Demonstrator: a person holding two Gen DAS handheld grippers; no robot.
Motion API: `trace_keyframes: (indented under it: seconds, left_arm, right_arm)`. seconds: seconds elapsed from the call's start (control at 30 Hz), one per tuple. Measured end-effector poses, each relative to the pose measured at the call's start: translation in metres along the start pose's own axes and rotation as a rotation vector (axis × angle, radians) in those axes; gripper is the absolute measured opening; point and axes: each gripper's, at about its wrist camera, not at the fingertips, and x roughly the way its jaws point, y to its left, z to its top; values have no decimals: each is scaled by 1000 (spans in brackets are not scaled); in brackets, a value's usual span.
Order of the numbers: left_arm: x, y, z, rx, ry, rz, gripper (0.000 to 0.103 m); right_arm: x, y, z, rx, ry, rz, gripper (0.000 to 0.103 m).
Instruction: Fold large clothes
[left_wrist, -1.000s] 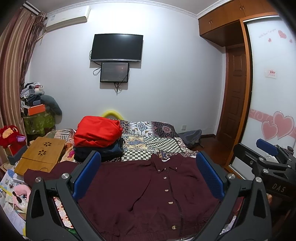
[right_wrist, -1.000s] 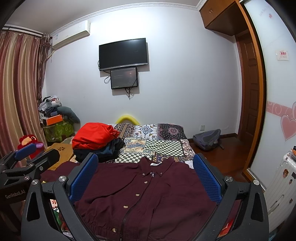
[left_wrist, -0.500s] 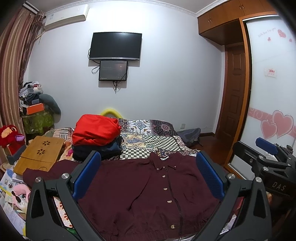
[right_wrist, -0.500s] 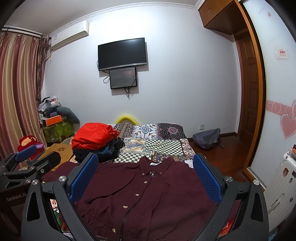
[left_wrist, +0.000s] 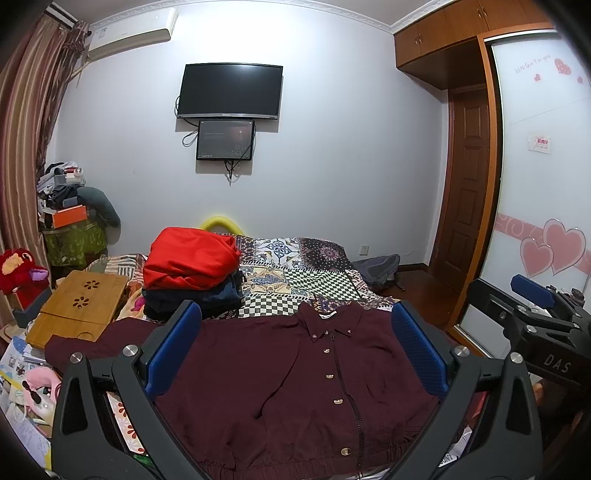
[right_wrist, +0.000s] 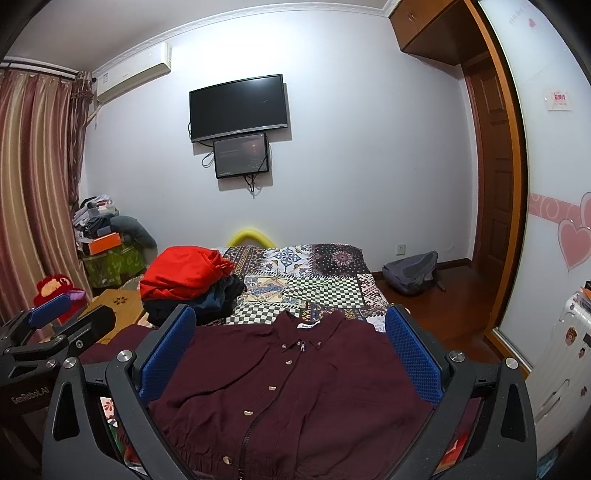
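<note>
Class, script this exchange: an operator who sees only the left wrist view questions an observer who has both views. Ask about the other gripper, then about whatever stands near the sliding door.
Operator: I see the right gripper only from the side. Is it open or shut?
Observer: Open. In its own view, its blue fingers stand wide apart and hold nothing. The maroon jacket lies flat beyond them.
Operator: Does anything stand by the sliding door that I miss?
Observer: Yes, a white ribbed case with stickers on it, at the right edge of the right wrist view.
</note>
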Motion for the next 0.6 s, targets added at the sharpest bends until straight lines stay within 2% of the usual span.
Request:
trace_keyframes:
  seconds: [0.6]
  left_arm:
    - [1, 0, 0, 0, 2, -1, 103]
  right_arm:
    - [1, -2, -1, 0, 7, 1, 102]
